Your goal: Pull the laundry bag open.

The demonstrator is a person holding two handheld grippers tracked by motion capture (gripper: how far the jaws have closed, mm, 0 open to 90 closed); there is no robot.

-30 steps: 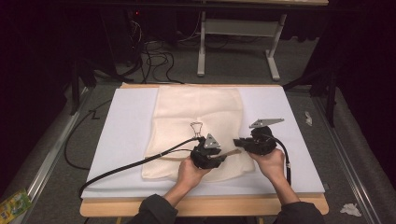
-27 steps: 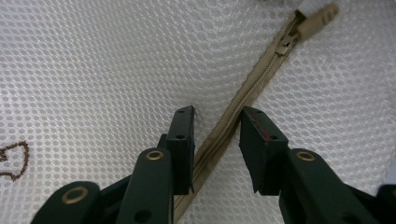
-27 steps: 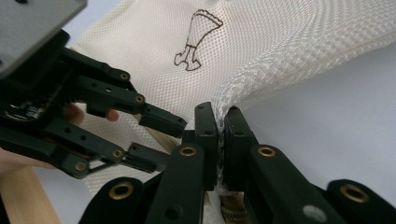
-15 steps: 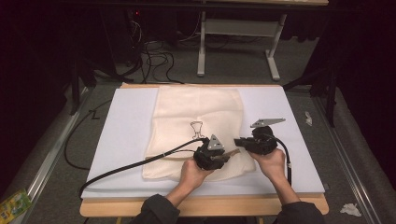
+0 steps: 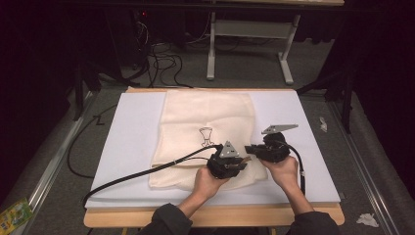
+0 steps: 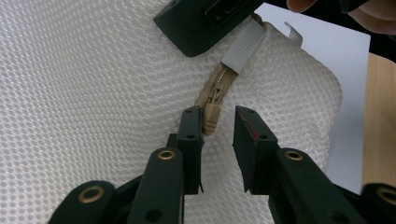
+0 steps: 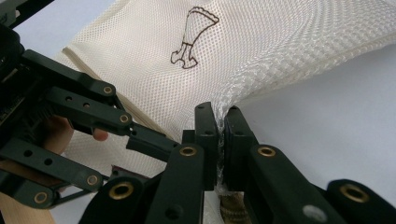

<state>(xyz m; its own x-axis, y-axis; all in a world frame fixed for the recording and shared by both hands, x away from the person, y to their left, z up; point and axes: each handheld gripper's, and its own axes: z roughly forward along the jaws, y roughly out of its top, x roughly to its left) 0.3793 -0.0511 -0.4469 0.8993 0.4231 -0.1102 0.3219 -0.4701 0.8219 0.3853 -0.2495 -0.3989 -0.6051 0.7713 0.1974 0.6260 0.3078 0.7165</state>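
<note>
A cream mesh bag (image 5: 205, 117) with a small dark drawing (image 5: 206, 135) lies flat on the white mat (image 5: 132, 132). At the bag's near right corner my two grippers meet. In the left gripper view, my left gripper (image 6: 217, 116) is open, and the tan zipper pull (image 6: 211, 116) rests against its left jaw. The zipper (image 6: 220, 77) runs up to a white ribbed tab (image 6: 243, 46) under the right gripper (image 6: 201, 21). My right gripper (image 7: 220, 114) is shut on a pinched fold of mesh (image 7: 243, 88) at the bag's edge. The left gripper's black linkage (image 7: 84, 112) is at the left of that view.
The wooden table edge (image 5: 215, 216) runs along the front, under the person's forearms. The left gripper's cable (image 5: 132, 175) trails across the mat to the left. On the floor are black cables (image 5: 161, 54), a white metal frame (image 5: 244, 44), crumpled paper (image 5: 367, 219) and a yellow-green packet (image 5: 14, 213).
My left gripper has shifted slightly right and toward the near edge, closer to the right gripper. The right gripper has stayed put on the bag's corner.
</note>
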